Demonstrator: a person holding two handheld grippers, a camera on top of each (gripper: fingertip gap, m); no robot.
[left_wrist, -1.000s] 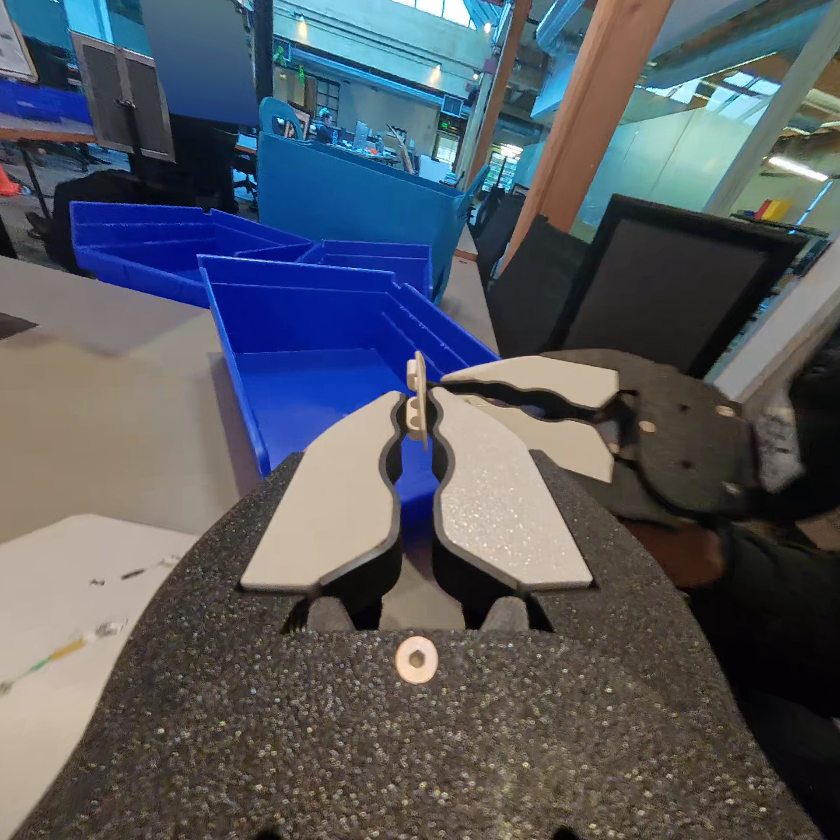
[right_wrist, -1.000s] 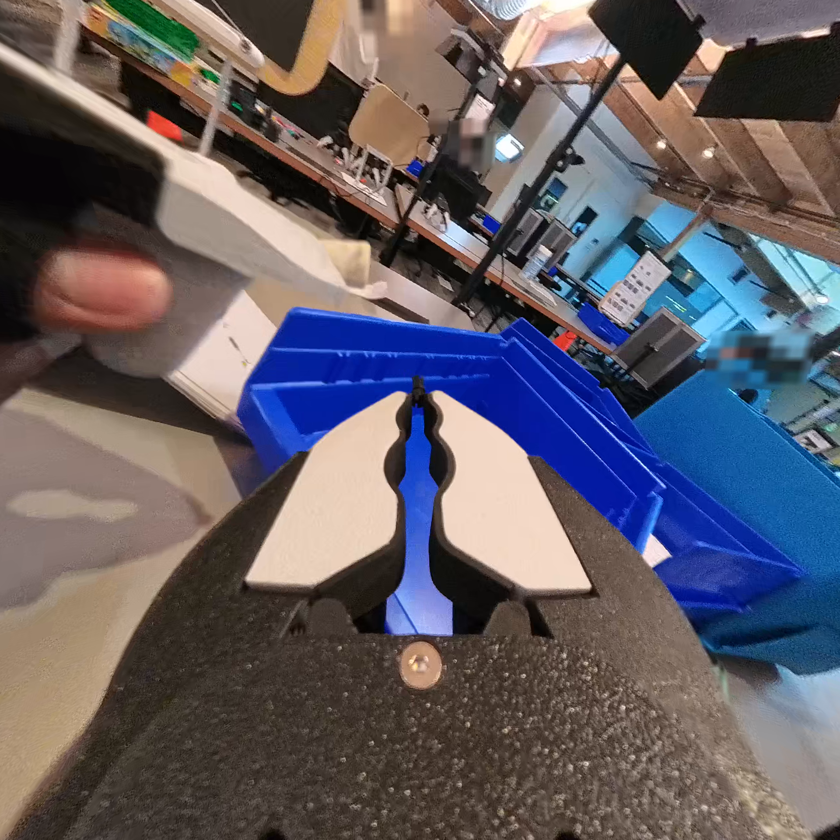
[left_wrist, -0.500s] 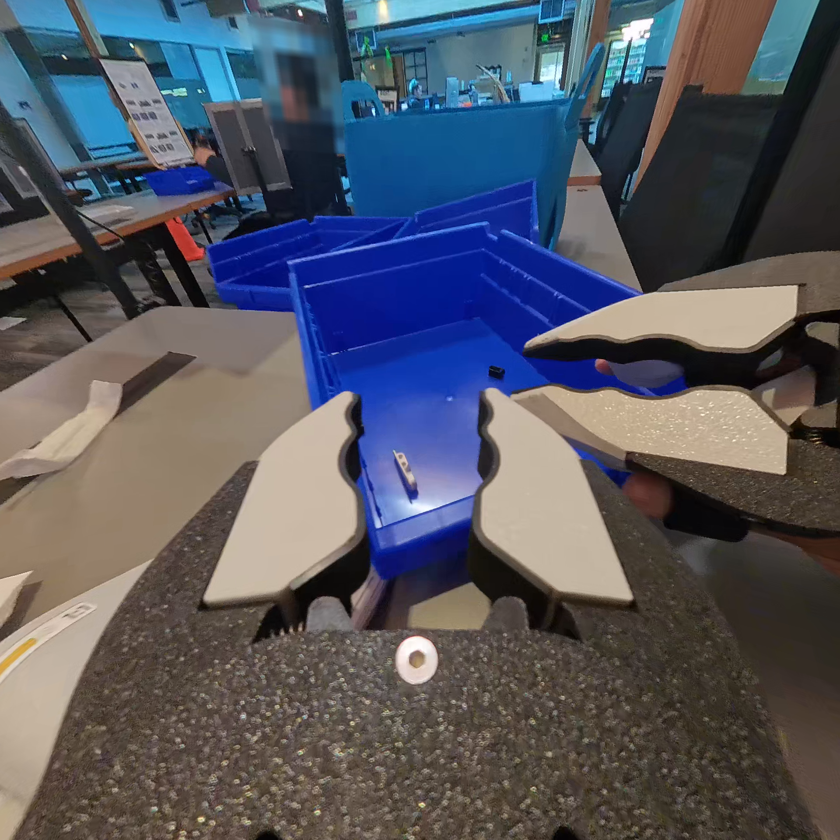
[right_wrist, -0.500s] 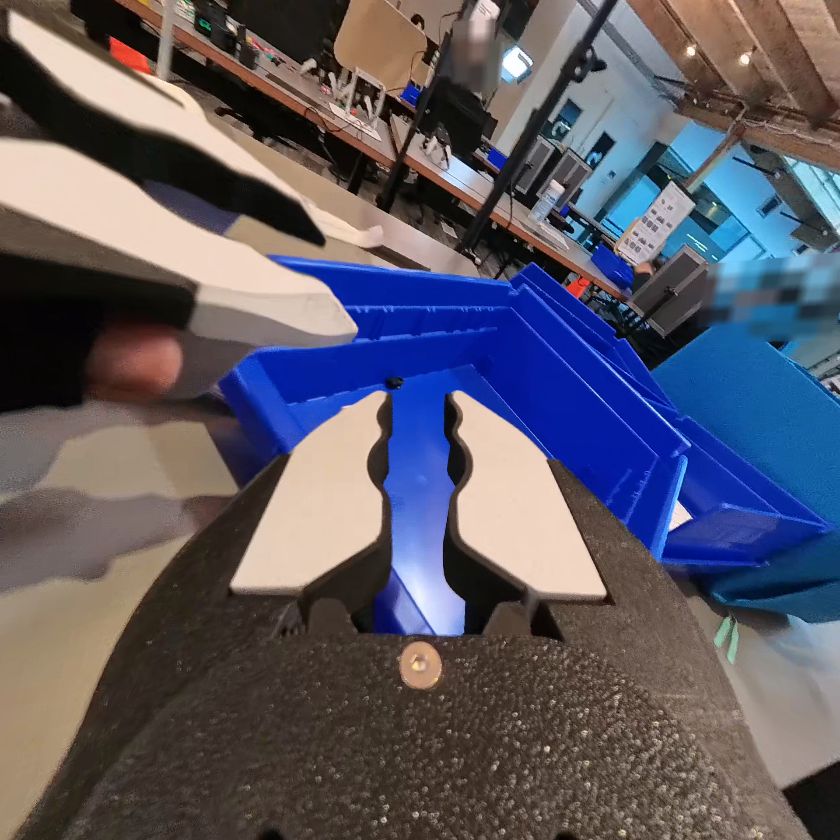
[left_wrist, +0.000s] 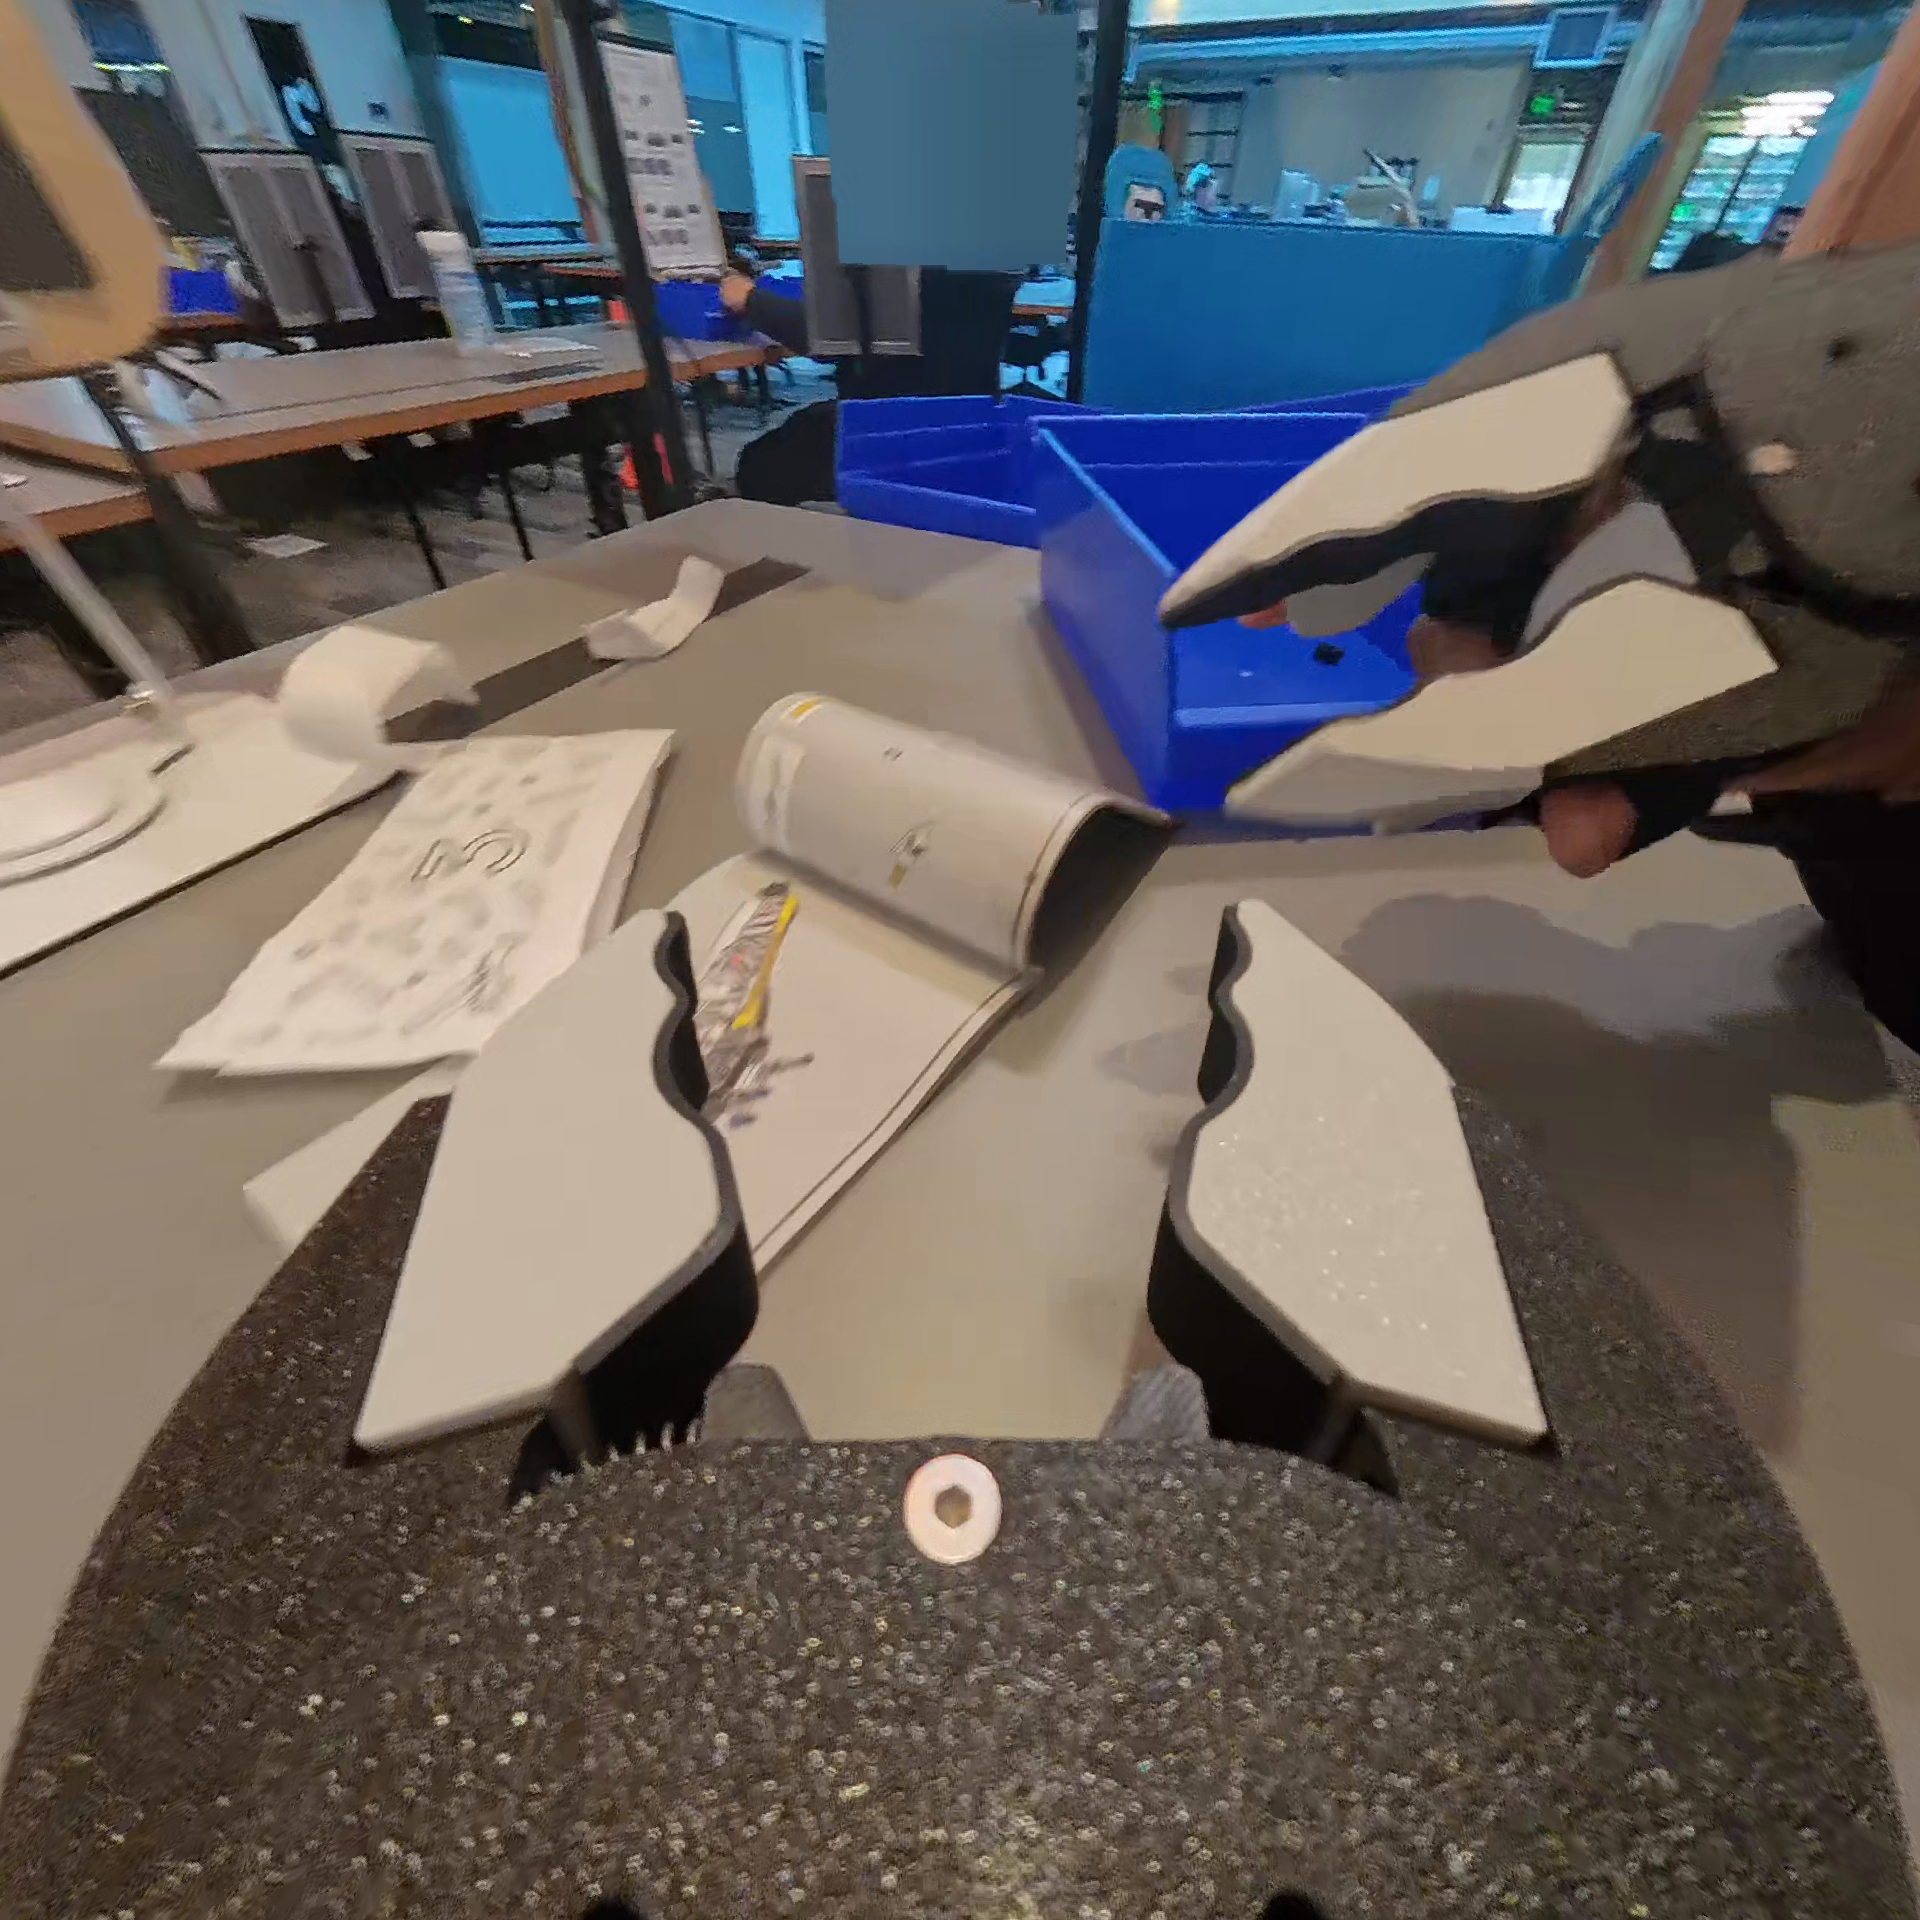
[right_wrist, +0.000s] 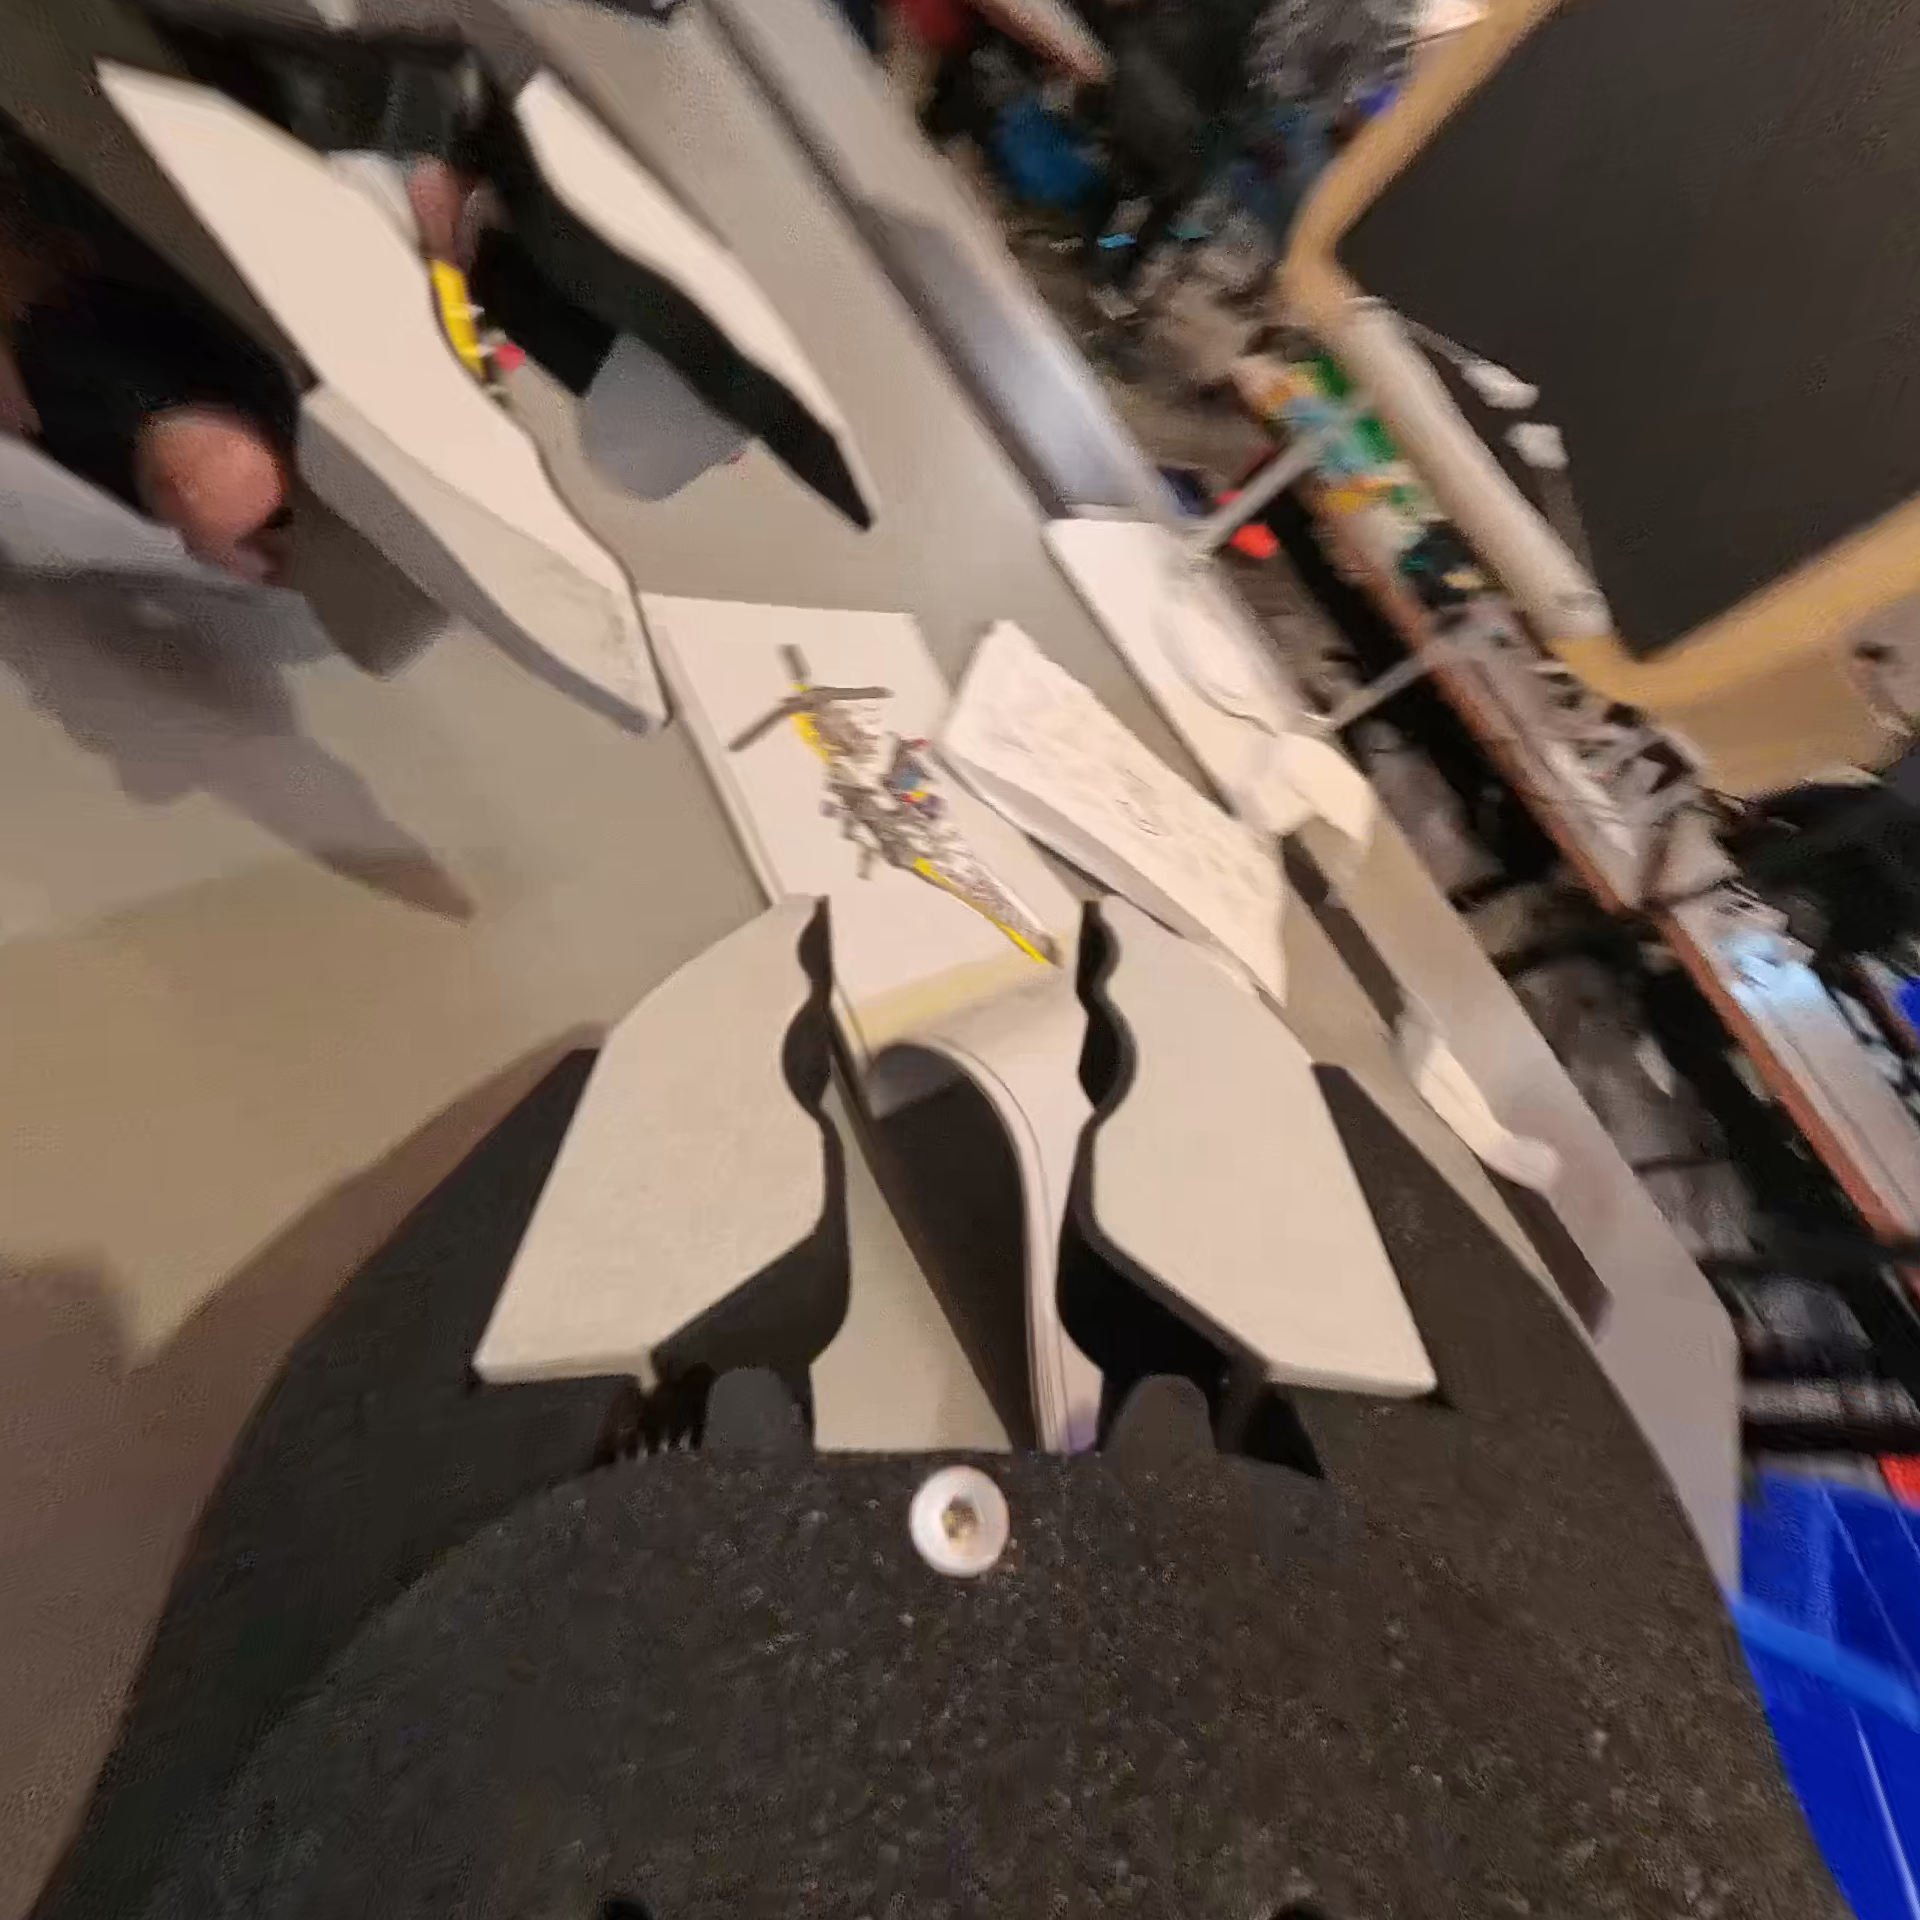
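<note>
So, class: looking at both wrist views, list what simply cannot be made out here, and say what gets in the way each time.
- Curled white mat, left wrist view: the inside of the roll is hidden by its own curl.
- Blue bin, left wrist view: the right gripper covers much of its floor; a small dark piece is too small to identify.
- Pile of small parts, right wrist view: motion blur.
- Blue bin, right wrist view: cut off by the frame edge.

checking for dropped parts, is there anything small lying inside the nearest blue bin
Yes, a small black piece lies on the floor of the blue bin.
</note>
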